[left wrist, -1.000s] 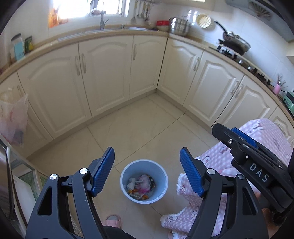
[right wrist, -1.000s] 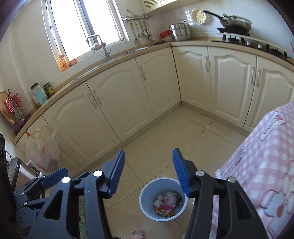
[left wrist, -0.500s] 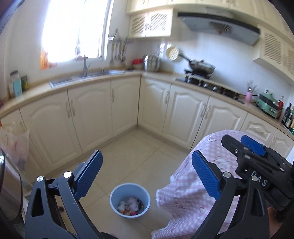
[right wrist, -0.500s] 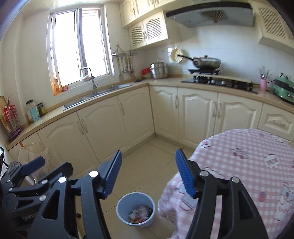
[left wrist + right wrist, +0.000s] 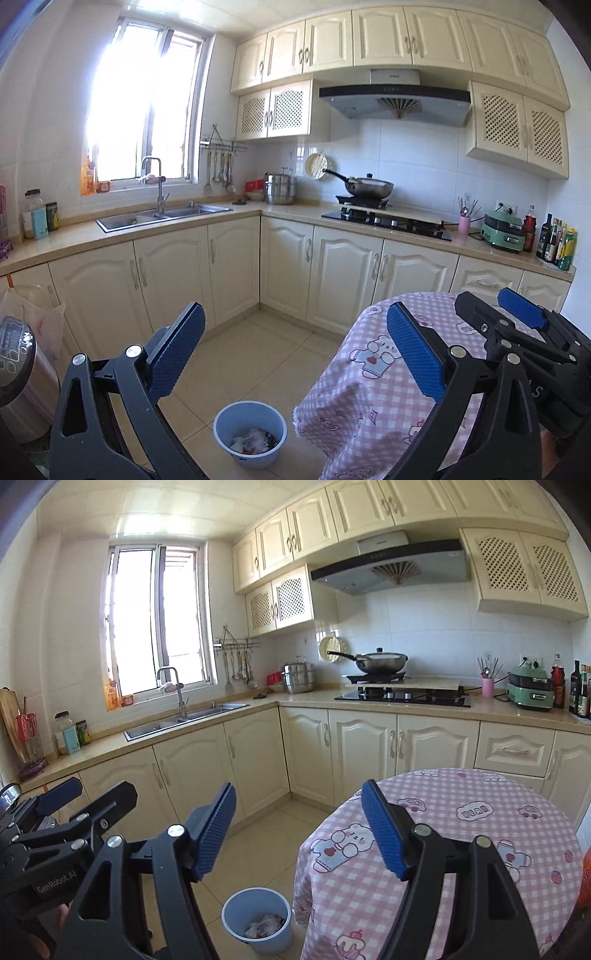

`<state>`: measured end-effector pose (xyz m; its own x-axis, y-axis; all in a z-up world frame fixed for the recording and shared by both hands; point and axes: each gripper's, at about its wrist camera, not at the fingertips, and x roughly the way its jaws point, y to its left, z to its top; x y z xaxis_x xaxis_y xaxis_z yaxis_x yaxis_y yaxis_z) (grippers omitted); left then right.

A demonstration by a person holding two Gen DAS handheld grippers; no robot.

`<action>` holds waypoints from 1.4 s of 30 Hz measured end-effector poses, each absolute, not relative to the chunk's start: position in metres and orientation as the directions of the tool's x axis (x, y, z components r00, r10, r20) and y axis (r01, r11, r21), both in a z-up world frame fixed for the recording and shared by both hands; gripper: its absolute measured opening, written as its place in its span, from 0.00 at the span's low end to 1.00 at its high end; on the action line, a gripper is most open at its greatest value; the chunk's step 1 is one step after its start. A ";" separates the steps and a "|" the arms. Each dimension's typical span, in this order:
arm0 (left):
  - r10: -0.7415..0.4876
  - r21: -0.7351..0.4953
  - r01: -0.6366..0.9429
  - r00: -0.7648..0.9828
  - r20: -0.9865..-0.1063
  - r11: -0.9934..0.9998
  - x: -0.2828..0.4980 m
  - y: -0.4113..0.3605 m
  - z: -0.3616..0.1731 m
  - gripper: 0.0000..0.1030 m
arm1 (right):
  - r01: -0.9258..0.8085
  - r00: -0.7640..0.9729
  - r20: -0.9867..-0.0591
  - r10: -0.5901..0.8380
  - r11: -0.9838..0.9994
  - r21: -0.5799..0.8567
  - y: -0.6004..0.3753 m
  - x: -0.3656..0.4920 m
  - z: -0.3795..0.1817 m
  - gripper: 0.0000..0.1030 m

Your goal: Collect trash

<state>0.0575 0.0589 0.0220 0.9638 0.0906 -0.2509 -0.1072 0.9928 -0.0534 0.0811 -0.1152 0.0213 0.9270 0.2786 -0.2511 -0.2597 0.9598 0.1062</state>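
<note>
My left gripper (image 5: 295, 354) is spread wide, its blue pads (image 5: 177, 352) well apart with nothing between them. My right gripper (image 5: 299, 830) is just as wide open and holds nothing either; in the left view it shows at the right edge over the table.

Just below and ahead, on the tiled floor (image 5: 258, 354), stands the blue bin (image 5: 250, 432). Crumpled trash (image 5: 255, 440) lies in its bottom, white and coloured scraps; I cannot tell what each piece is. The bin sits just beside the hanging edge of the pink checked cloth (image 5: 443, 834) that covers the round table (image 5: 513, 790) to my right. At the far right edge of the right view something orange (image 5: 585, 875) shows on the cloth, too cut off to name.

To my left a steel cooker (image 5: 14, 365) stands low, with a plastic bag (image 5: 35, 314) hanging behind it.

Farther off, cream cabinets (image 5: 236, 269) run along two walls under a counter. The sink (image 5: 162, 216) with its tap sits under the bright window (image 5: 144, 110). On the other run a wok (image 5: 367, 186) rests on the hob (image 5: 388, 221), under the hood (image 5: 395, 103), with a steel pot (image 5: 280, 190) in the corner and bottles (image 5: 556, 240) at the far right.
</note>
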 end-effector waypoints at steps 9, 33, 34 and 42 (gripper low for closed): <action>0.058 -0.051 -0.068 0.982 -0.179 0.996 0.016 0.040 0.027 0.93 | -0.241 0.949 -0.187 0.254 0.966 0.094 -0.138 0.027 0.023 0.71; 0.039 -0.004 -0.039 0.995 -0.089 0.999 -0.034 0.019 0.031 0.93 | -0.225 0.966 -0.114 0.234 0.971 0.084 -0.158 -0.029 0.027 0.73; 0.040 -0.002 -0.040 0.995 -0.087 0.999 -0.034 0.019 0.031 0.93 | -0.225 0.966 -0.114 0.233 0.971 0.084 -0.157 -0.030 0.027 0.73; 0.043 0.000 -0.043 0.995 -0.089 0.999 -0.033 0.018 0.031 0.93 | -0.228 0.964 -0.119 0.237 0.970 0.083 -0.157 -0.028 0.025 0.73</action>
